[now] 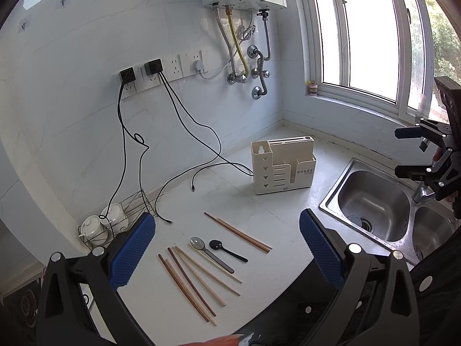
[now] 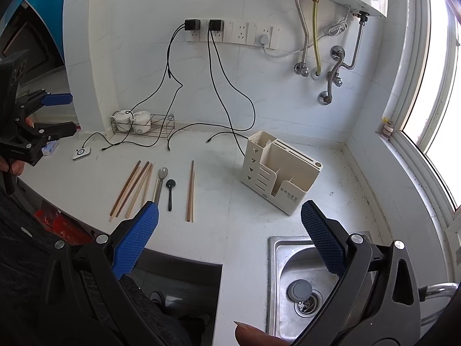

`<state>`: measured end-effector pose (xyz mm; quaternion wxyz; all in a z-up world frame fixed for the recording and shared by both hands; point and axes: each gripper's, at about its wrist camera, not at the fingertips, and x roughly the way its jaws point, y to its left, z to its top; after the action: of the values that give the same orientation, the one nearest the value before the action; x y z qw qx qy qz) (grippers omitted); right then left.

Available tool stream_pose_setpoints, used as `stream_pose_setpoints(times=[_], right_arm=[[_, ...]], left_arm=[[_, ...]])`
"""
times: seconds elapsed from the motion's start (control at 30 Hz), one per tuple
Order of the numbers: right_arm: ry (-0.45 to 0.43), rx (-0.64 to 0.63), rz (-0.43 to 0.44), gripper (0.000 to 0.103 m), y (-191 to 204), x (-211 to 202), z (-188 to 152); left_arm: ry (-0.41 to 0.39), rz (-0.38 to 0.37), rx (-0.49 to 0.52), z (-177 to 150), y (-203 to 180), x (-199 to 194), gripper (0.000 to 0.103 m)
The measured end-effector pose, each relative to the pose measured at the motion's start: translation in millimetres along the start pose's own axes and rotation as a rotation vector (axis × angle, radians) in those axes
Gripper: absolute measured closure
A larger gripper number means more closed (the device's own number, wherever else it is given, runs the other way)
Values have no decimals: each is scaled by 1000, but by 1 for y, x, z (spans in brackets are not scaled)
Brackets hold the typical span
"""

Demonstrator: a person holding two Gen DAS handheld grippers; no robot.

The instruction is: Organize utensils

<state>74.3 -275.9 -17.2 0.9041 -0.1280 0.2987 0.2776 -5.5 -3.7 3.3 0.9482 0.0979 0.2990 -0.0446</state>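
Holder (image 1: pixel 283 170): cream. Counter (image 1: pixel 230 201): white, speckled. Chopsticks (image 1: pixel 198 282): light and dark brown wood. One spoon (image 1: pixel 229 250) black, one spoon (image 1: pixel 198 243) silver-bowled. Gripper pads (image 1: pixel 131 252): blue, dimpled texture.

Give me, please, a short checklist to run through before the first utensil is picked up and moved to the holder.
1. Left claw open and empty: ok.
2. Right claw open and empty: ok.
3. Black spoon lying clear of the metal spoon: ok.
4. Chopsticks lying flat on the counter: ok, though several overlap.
5. Utensil holder upright: ok.
6. Holder compartments free inside: cannot tell.
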Motion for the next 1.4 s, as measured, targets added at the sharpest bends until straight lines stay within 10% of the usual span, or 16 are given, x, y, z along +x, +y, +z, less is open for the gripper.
stream_pose_setpoints(times=[1.4], right_arm=[[-18, 0, 24, 8, 0, -3, 3]], left_arm=[[7, -33, 19, 0, -4, 2, 4]])
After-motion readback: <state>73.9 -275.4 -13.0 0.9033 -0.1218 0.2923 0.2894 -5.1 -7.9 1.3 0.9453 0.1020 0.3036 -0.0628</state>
